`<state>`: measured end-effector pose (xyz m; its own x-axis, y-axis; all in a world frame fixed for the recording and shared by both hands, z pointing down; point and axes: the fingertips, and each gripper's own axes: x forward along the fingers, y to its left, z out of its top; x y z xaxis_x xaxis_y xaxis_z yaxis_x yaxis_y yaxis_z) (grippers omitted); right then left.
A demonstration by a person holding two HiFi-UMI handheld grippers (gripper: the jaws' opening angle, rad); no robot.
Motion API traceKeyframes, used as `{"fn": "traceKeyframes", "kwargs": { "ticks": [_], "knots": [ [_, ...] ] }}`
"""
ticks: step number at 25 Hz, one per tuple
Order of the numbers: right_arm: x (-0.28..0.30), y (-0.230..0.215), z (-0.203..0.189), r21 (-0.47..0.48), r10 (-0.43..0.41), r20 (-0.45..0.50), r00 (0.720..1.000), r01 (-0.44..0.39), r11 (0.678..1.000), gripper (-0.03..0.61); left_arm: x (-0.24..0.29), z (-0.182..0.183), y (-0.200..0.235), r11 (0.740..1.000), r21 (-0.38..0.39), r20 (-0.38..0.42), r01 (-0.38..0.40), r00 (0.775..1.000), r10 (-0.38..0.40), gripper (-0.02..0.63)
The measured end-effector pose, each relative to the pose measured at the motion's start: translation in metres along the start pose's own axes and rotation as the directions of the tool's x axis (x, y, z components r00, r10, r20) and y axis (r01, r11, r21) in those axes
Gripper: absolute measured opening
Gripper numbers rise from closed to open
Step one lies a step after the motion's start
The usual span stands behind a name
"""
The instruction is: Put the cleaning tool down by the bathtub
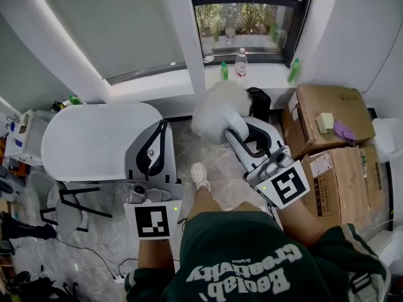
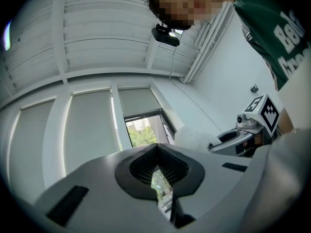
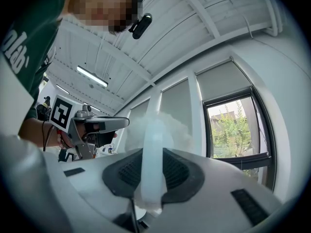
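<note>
— Why does the right gripper (image 1: pixel 234 126) clamp the fluffy white duster (image 1: pixel 217 109) by its handle?
— Probably to lower it; the duster is held near the white oval bathtub (image 1: pixel 94 140), to its right. The left gripper (image 1: pixel 158 131) is closed, empty and spare.

The head view looks steeply down over the bathtub (image 1: pixel 94 137); both gripper views tilt upward, sharing the window (image 2: pixel 142 130).

The only print you can read is on your green shirt (image 1: pixel 208 244): white lettering, upside down in the head view, spelling something like "Beolab", with a second word beside it beginning "Crea". To the shirt's right, the cardboard boxes (image 1: pixel 327 115) carry labels too small to read.
</note>
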<state>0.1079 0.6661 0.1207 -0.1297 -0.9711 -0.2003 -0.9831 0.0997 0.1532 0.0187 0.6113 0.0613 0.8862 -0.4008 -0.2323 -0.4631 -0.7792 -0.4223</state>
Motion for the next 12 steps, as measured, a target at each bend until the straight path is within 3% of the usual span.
{"fn": "traceKeyframes", "kwargs": {
  "ticks": [8,12],
  "knots": [
    [0.044,-0.021,-0.033,0.019,0.003,0.008,1.000,-0.004,1.000,0.094,0.034,-0.040,0.027,1.000,0.008,0.013,-0.006,1.000,0.006,0.000],
    [0.092,-0.036,-0.051,0.009,0.030,0.001,1.000,-0.030,1.000,0.094,0.065,-0.075,0.061,1.000,0.008,-0.006,-0.005,1.000,0.005,0.000]
  ]
}}
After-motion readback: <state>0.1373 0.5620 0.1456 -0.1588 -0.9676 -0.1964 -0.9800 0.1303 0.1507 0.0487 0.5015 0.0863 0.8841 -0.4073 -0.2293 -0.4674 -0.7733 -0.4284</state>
